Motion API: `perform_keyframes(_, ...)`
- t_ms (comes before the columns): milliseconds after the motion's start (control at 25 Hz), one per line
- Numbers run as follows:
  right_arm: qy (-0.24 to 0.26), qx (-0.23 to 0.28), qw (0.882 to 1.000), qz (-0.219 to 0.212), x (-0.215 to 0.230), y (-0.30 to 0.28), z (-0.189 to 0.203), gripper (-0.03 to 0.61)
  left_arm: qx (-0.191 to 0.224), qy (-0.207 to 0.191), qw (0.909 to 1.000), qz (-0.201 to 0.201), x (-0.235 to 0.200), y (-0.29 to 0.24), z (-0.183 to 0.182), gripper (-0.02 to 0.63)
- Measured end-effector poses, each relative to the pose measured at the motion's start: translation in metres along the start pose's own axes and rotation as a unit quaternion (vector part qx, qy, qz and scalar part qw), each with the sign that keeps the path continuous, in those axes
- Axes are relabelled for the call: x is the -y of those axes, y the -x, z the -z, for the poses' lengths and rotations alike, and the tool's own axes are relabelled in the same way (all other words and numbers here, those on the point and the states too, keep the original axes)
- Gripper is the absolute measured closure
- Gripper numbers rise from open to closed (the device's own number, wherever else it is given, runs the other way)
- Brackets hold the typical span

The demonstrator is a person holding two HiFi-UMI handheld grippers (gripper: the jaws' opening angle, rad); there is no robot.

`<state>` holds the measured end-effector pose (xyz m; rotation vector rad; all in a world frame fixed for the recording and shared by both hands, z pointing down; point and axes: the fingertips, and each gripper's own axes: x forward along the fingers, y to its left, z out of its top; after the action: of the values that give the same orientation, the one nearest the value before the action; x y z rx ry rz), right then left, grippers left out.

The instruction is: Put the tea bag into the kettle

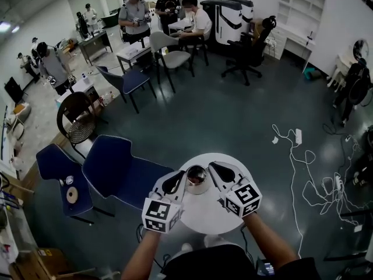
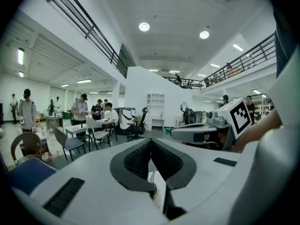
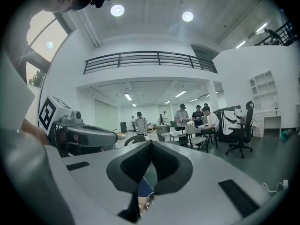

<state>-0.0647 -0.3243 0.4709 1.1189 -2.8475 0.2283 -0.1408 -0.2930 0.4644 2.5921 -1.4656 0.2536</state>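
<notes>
Left gripper (image 1: pixel 175 182) and right gripper (image 1: pixel 220 172) flank the kettle (image 1: pixel 197 179), jaws pinched together, empty. I can't spot the tea bag (hidden, maybe?); light and floppy, I'd pinch its top edge.

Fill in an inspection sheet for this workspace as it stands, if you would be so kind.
Surface: small round white table, close in front of the person.
Job's things: open metal kettle on the table's far side, between the two grippers; tea bag not seen in any view.
Clutter: nothing seen on the table besides the kettle.
Grippers: left gripper jaws together, nothing seen between them; right gripper the same. Both tips are near the kettle's rim.
Cables: white cables and a power strip lie loose on the floor to the right.
Surroundings: blue chairs left of the table; people at desks far behind.
</notes>
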Motion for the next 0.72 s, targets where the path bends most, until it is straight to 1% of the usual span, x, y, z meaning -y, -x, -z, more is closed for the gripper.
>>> perform_keyframes(200,0.018,0.004,1.000,0.006,-0.027,0.005,-0.008,0.560,0.011,0.001,0.9999,0.002,-0.002,0.029,0.000,0.598)
perform_keyframes(400,0.021,0.015,1.000,0.014,-0.053,0.020,-0.017,0.560,0.021,0.001,0.9998,0.005,0.001,0.058,-0.001,0.598)
perform_keyframes(560,0.023,0.026,0.999,0.018,-0.077,0.028,-0.027,0.560,0.031,-0.009,0.9994,0.015,0.001,0.081,-0.007,0.598)
perform_keyframes(720,0.013,0.036,0.999,0.019,-0.097,0.032,-0.036,0.560,0.040,-0.023,0.9988,0.018,0.000,0.101,-0.013,0.598)
